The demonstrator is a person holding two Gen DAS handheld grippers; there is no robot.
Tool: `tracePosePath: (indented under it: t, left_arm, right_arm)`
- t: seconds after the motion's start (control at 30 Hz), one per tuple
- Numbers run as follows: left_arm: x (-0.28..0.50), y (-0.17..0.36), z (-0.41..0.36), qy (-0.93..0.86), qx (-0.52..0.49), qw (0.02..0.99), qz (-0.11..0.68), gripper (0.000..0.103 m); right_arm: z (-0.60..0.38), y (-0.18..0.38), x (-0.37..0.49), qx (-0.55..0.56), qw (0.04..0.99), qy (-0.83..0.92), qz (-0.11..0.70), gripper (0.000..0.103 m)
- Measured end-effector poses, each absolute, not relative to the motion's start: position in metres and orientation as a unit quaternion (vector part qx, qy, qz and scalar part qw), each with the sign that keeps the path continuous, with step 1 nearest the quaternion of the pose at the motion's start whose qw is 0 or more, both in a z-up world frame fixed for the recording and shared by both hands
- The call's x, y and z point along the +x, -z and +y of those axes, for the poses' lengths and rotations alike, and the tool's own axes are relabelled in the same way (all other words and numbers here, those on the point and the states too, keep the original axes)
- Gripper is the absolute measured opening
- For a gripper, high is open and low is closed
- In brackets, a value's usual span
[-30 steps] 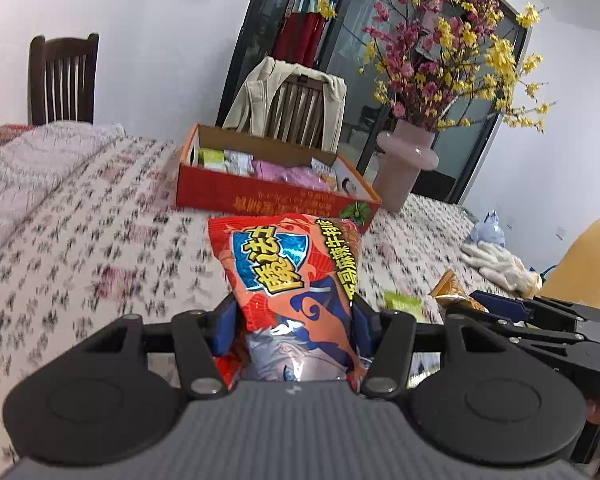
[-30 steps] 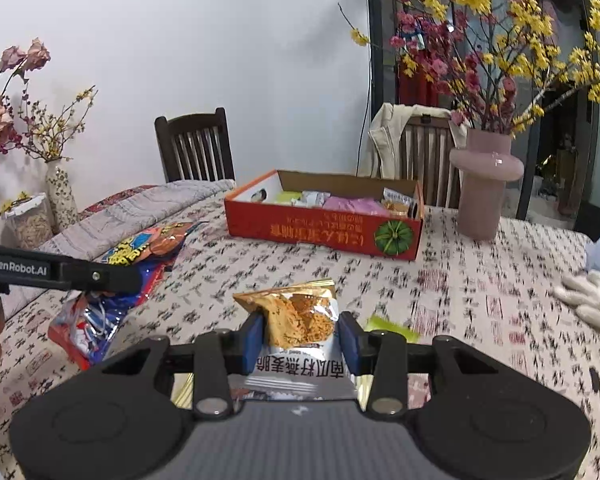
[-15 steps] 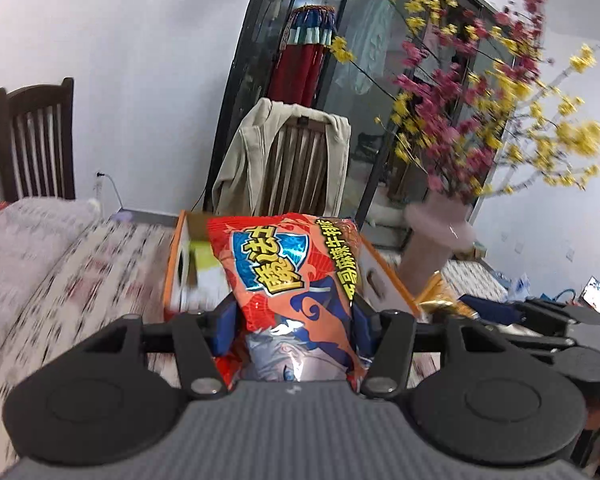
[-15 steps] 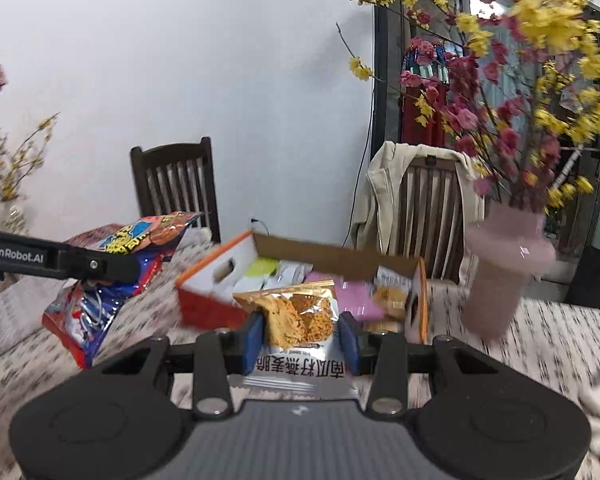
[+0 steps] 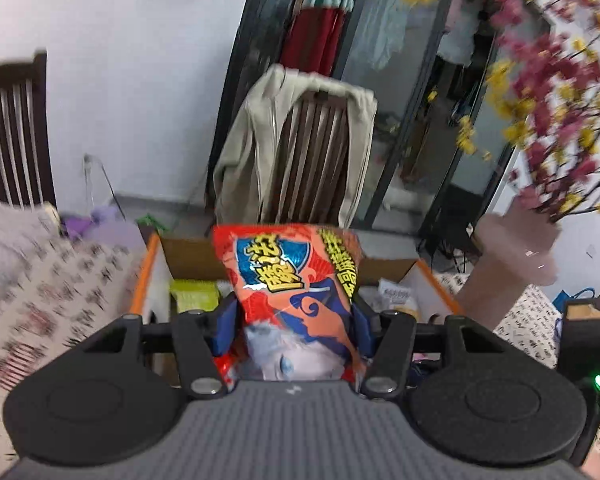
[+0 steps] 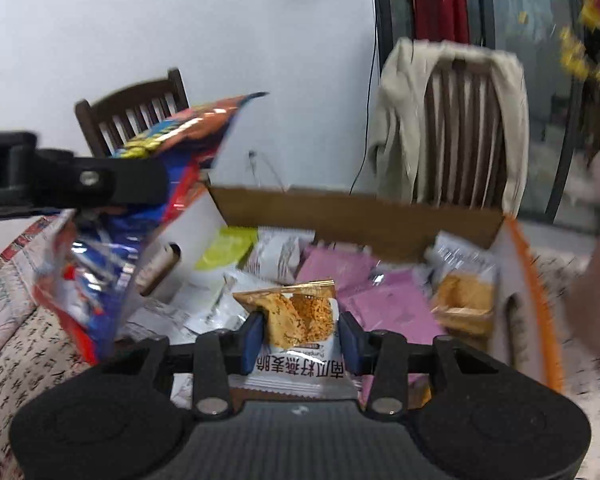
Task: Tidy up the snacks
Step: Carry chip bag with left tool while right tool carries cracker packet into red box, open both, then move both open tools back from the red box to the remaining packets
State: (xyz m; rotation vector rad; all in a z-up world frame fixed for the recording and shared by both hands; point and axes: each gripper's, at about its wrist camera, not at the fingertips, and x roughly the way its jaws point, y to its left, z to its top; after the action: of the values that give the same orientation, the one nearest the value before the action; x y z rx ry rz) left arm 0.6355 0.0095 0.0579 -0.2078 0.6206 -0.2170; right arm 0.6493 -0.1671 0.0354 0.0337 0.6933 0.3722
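Both tongs carry snack packets above the open cardboard box

The left gripper [image 5: 294,330] pinches a red chip bag [image 5: 292,280] upright between its blue pads, over the near left part of the cardboard box [image 6: 356,220]. The right gripper [image 6: 300,338] pinches a small oat crisp packet [image 6: 296,320] over the box's middle. Inside lie a green packet [image 6: 228,246], pink packets [image 6: 364,284] and white packets [image 6: 280,250]. A jacket-draped chair [image 5: 300,152] stands behind the box, a pink vase [image 5: 512,256] at its right, on the patterned tablecloth [image 5: 40,292]
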Motion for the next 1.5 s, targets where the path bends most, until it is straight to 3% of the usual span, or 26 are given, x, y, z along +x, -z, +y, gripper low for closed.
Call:
tracePosePath:
  t: [0.17, 0.33, 0.67, 0.87, 1.0, 1.1, 1.17, 1.5]
  left_arm:
    - [0.665, -0.02, 0.017, 0.097, -0.138, 0.924, 0.344, 0.057]
    - [0.67, 0.0, 0.019, 0.104, -0.15, 0.912, 0.368, 0.06]
    - [0.638, -0.036, 0.01, 0.114, -0.101, 0.927, 0.343, 0.072]
    - [0.583, -0.079, 0.009, 0.111, -0.069, 0.941, 0.312, 0.08]
    - [0.53, -0.103, 0.012, 0.091, -0.062, 0.949, 0.294, 0.083]
    - [0.482, -0.115, 0.016, 0.086, -0.063, 0.955, 0.277, 0.091]
    - [0.449, -0.118, 0.017, 0.085, -0.06, 0.958, 0.266, 0.093]
    - [0.283, -0.1, 0.01, 0.114, -0.07, 0.96, 0.246, 0.101]
  right_arm:
    - [-0.162, -0.01, 0.66, 0.023, 0.92, -0.176, 0.349, 0.044]
    - [-0.17, -0.009, 0.651, 0.019, 0.919, -0.188, 0.345, 0.056]
    - [-0.208, -0.046, 0.607, -0.011, 0.936, -0.151, 0.317, 0.059]
    - [-0.221, -0.089, 0.565, -0.004, 0.946, -0.143, 0.291, 0.061]
    - [-0.226, -0.111, 0.526, 0.005, 0.952, -0.147, 0.269, 0.07]
    - [-0.232, -0.121, 0.486, 0.015, 0.956, -0.148, 0.253, 0.075]
    - [-0.237, -0.123, 0.459, 0.018, 0.958, -0.154, 0.242, 0.083]
    - [-0.266, -0.099, 0.305, 0.023, 0.962, -0.159, 0.219, 0.09]
